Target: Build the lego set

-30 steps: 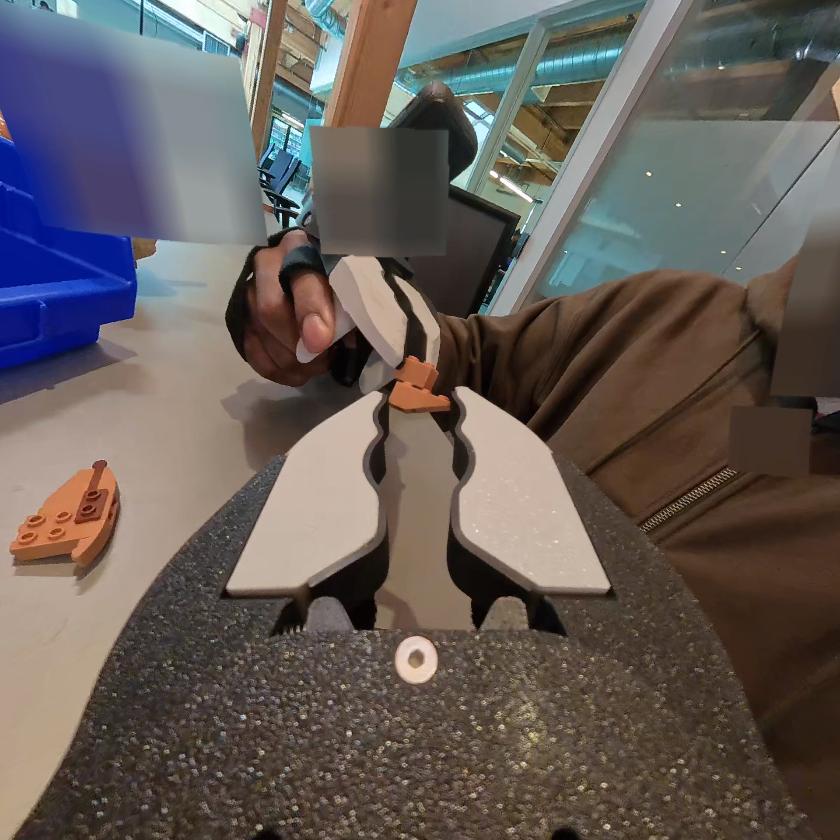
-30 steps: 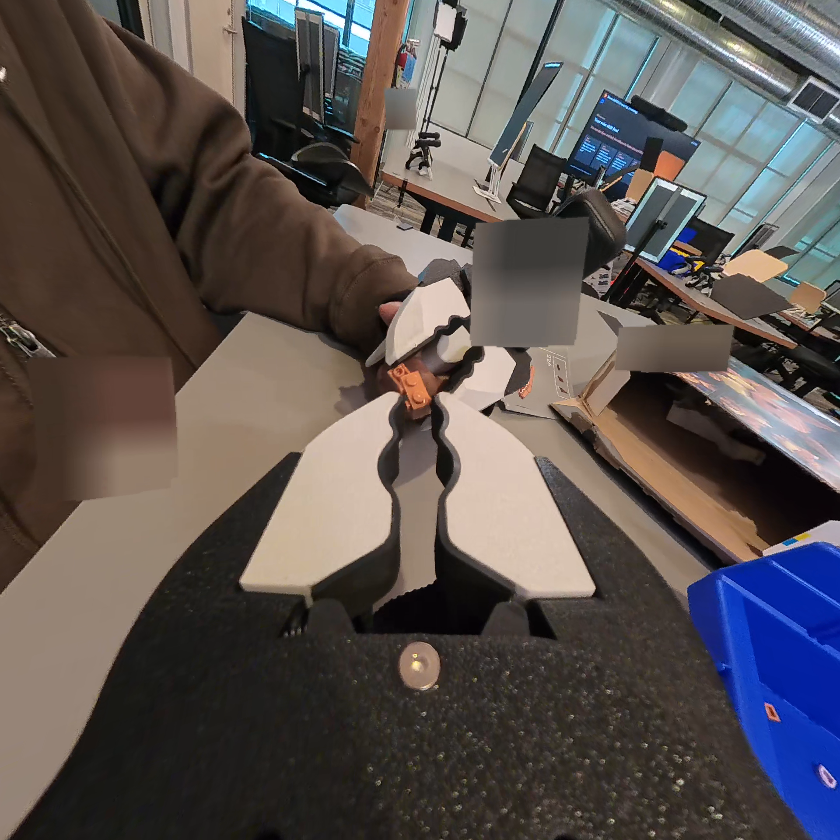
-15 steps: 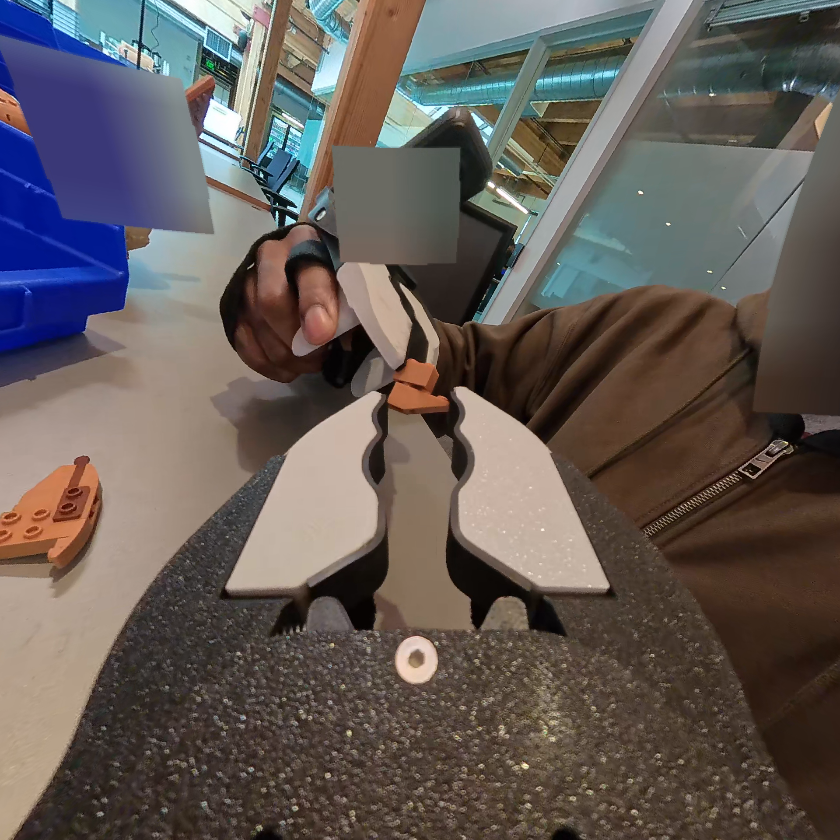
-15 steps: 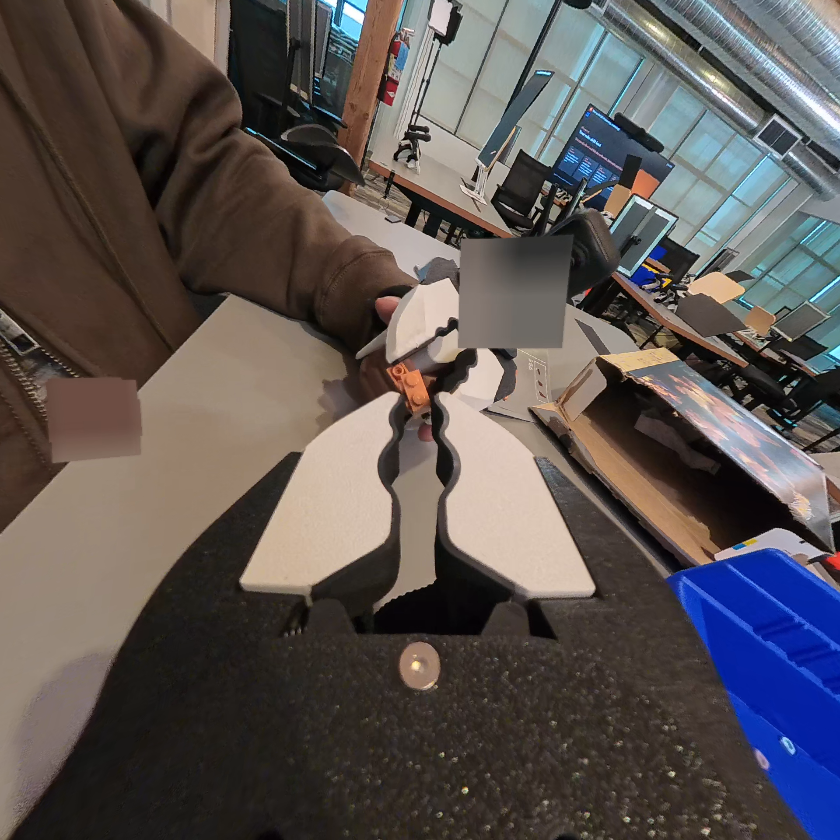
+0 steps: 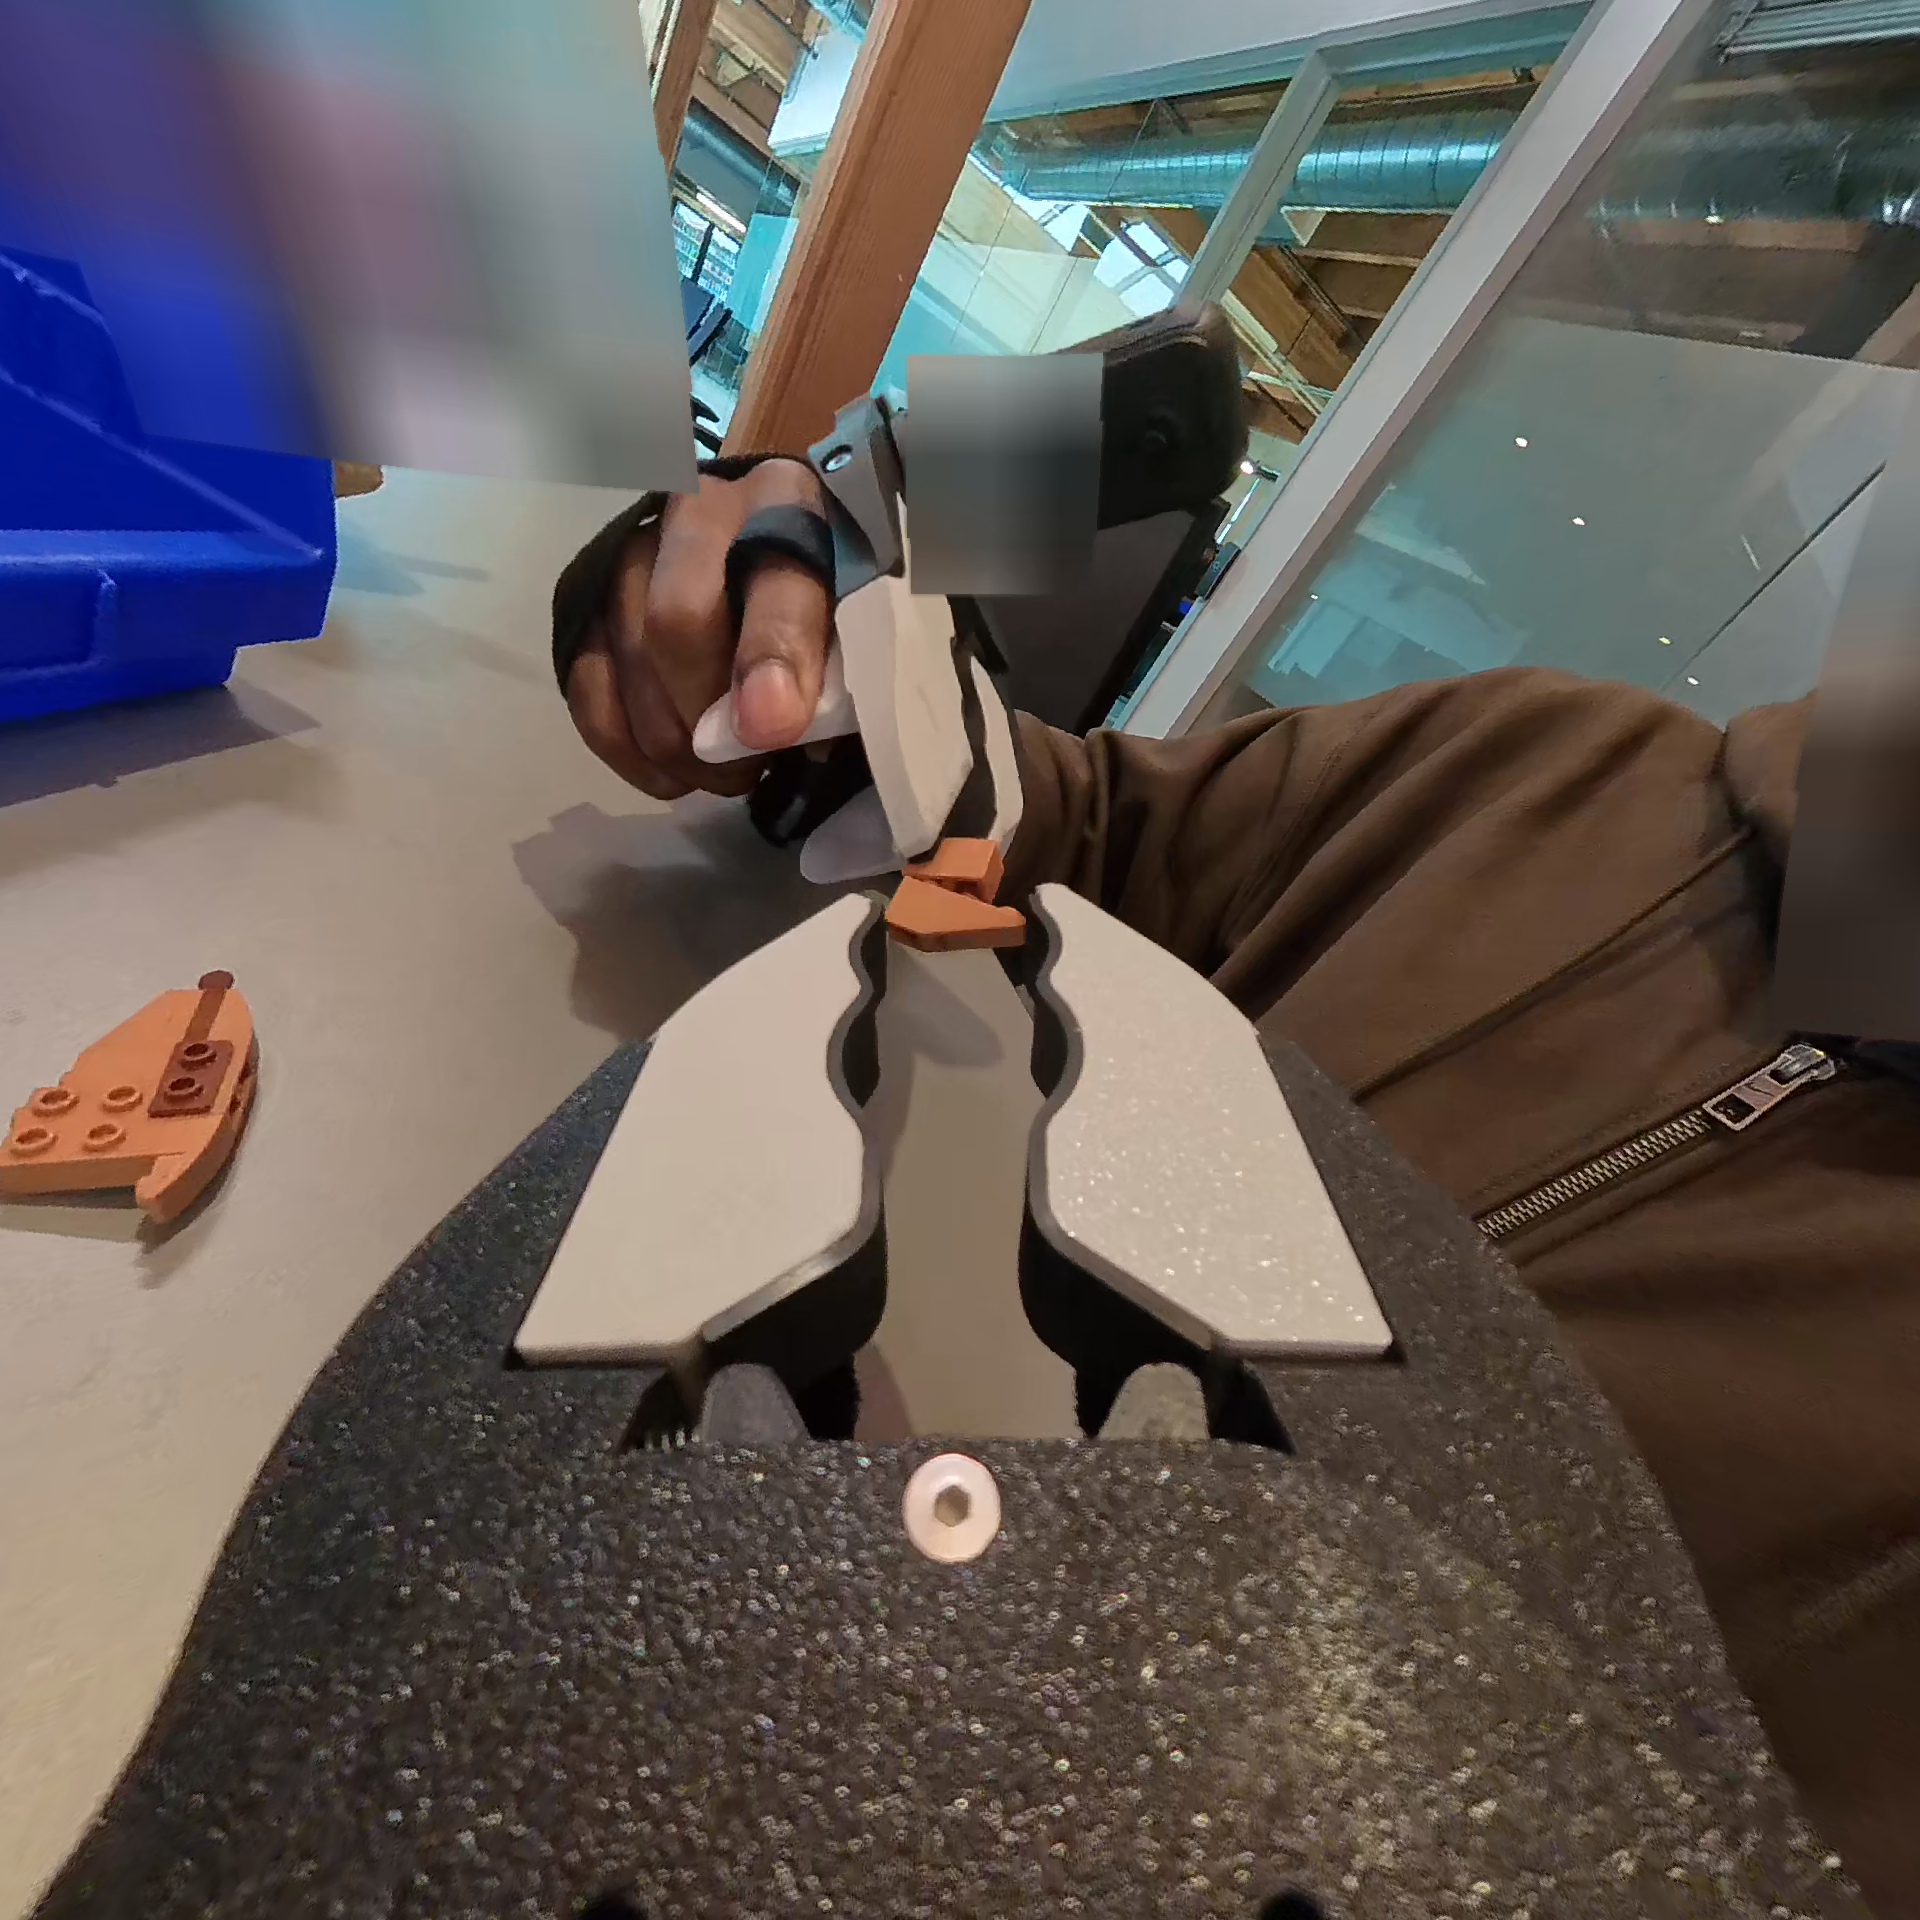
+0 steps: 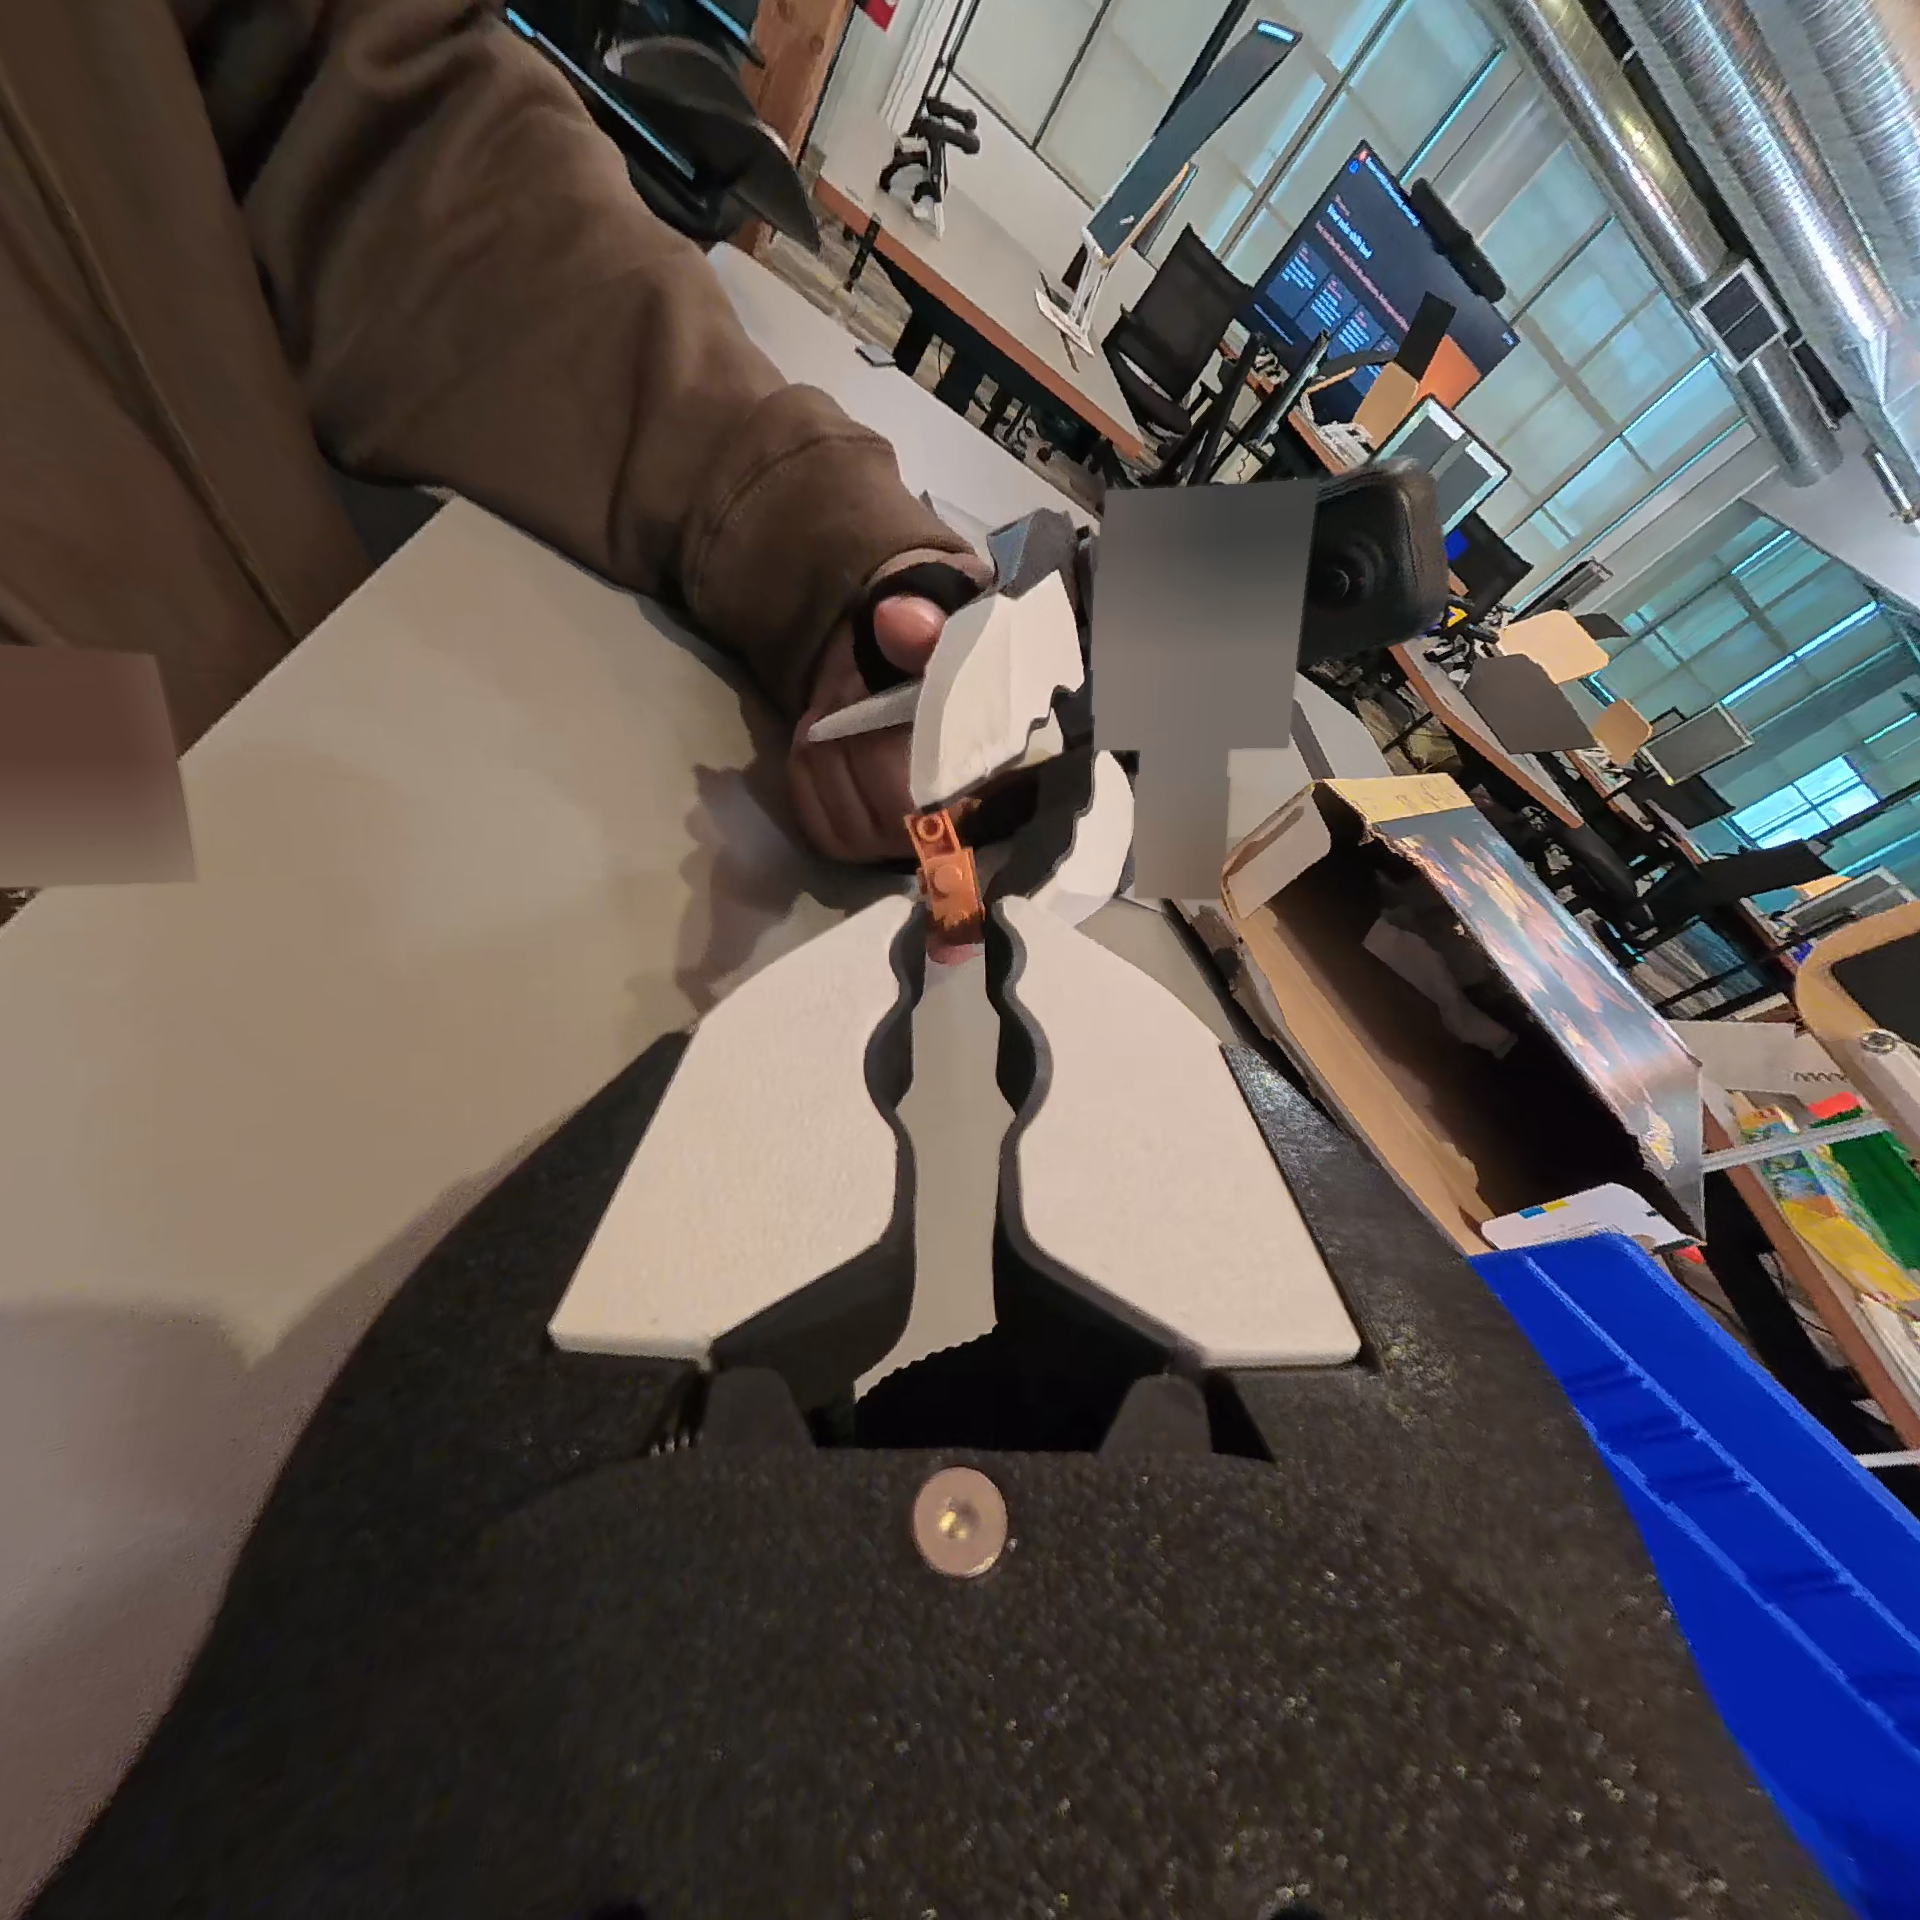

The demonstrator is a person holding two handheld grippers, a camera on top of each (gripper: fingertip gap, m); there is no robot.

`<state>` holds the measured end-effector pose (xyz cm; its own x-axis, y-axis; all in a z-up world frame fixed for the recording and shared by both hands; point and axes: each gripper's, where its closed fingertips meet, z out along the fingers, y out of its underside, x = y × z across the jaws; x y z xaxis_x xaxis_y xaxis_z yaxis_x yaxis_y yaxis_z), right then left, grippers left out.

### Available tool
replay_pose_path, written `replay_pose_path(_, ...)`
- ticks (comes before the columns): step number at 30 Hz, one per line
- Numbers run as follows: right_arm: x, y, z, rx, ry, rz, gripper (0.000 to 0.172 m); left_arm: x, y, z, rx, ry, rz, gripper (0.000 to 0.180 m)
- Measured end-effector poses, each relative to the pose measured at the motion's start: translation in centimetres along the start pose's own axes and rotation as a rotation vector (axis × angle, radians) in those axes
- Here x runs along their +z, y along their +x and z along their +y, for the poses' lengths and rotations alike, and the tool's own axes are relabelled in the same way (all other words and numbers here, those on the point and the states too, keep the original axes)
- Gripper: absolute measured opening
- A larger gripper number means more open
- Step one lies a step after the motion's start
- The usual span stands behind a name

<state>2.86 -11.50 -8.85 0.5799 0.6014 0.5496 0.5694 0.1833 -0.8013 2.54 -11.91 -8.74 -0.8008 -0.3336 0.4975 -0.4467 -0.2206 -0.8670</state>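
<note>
Left wrist view: flat wedge-shaped orange plastic piece [image 5: 954,918] between matte gripper [image 5: 954,925] fingertips.

From my seat, grey mosaic patches cover both gripper bodies; the blue bin [image 5: 156,582] and cardboard box [image 6: 1455,987] run off-frame.

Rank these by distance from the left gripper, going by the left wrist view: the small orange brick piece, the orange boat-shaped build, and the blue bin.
1. Small orange brick piece, between the left gripper's fingertips.
2. Orange boat-shaped build, lying on the table to the left.
3. Blue bin, far left, beyond the boat.
</note>
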Motion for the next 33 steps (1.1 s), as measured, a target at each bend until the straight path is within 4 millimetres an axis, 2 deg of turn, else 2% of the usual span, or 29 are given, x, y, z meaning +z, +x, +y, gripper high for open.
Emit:
replay_pose_path(9,0.3,-1.0,0.8,-0.09,-0.077,-0.023,0.01,0.1,-0.4,1.1,-0.062,-0.084,-0.02,0.025)
replay_pose_path(22,0.9,-2.0,1.8,-0.234,-0.185,-0.032,0.01,0.1,-0.9,2.6,-0.028,-0.191,-0.074,0.025)
replay_pose_path(33,1.0,-2.4,1.8,-0.343,-0.236,-0.037,0.01,0.2,-0.8,2.9,-0.043,-0.206,-0.065,0.025)
